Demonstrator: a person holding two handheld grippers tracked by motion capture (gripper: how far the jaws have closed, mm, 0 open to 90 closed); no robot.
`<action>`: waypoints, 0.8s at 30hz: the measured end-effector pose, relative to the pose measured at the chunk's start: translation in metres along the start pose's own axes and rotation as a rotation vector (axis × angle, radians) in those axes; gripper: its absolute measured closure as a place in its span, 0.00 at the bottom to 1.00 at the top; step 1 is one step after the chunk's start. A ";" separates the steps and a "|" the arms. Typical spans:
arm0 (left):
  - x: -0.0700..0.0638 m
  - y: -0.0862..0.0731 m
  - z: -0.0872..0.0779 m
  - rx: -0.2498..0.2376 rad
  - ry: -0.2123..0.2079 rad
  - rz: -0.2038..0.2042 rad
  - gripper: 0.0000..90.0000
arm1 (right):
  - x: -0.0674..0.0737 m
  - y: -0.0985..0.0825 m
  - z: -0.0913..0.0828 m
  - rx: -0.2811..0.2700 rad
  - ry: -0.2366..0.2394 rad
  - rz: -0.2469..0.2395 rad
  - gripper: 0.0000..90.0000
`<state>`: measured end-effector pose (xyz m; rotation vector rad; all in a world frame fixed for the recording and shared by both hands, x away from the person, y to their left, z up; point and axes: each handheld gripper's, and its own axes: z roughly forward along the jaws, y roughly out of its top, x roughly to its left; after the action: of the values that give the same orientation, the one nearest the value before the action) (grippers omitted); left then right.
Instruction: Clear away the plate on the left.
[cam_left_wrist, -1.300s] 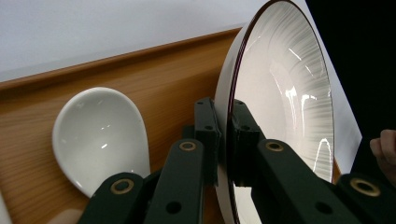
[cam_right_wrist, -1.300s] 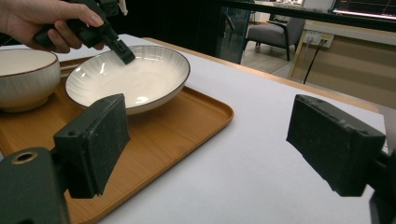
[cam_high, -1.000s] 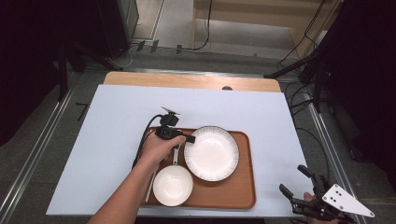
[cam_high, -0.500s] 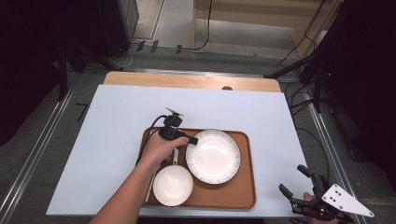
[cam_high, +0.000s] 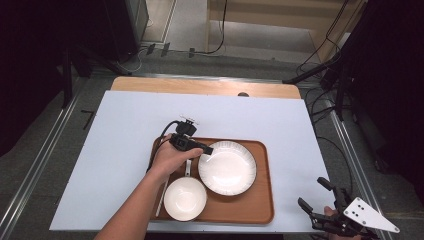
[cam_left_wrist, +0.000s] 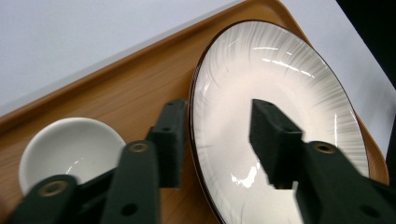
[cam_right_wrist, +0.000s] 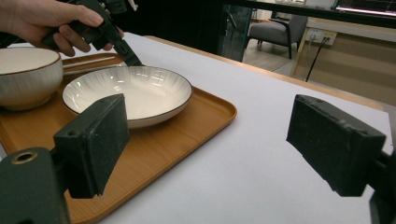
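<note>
On the wooden tray (cam_high: 260, 200), the left gripper (cam_left_wrist: 219, 135) is straddling the near-left rim of the plate (cam_high: 227, 167), jaws just opening, pads clear of it. The right gripper (cam_high: 320, 200) is idling wide open and empty, well off the tray's right corner. The bowl (cam_high: 185, 198) is sitting just beside the plate.

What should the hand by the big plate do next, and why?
Probably lift the left gripper away from the plate. Its jaws have just been opening and now stand apart across the rim without pressing it, and the plate lies flat on the tray.
</note>
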<state>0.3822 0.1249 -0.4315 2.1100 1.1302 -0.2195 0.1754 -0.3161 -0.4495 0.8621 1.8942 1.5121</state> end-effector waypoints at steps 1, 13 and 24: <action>0.000 0.000 -0.002 -0.017 0.002 -0.001 0.55 | 0.000 0.000 0.000 0.001 0.002 0.000 0.15; -0.001 -0.007 -0.033 -0.181 0.051 -0.004 0.00 | 0.002 0.000 0.001 0.008 0.004 -0.003 0.15; 0.005 -0.029 -0.052 -0.254 0.105 -0.002 0.00 | 0.004 0.000 0.003 0.013 0.010 -0.012 0.15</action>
<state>0.3529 0.1733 -0.4106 1.9126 1.1554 0.0336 0.1750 -0.3117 -0.4505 0.8491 1.9157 1.5011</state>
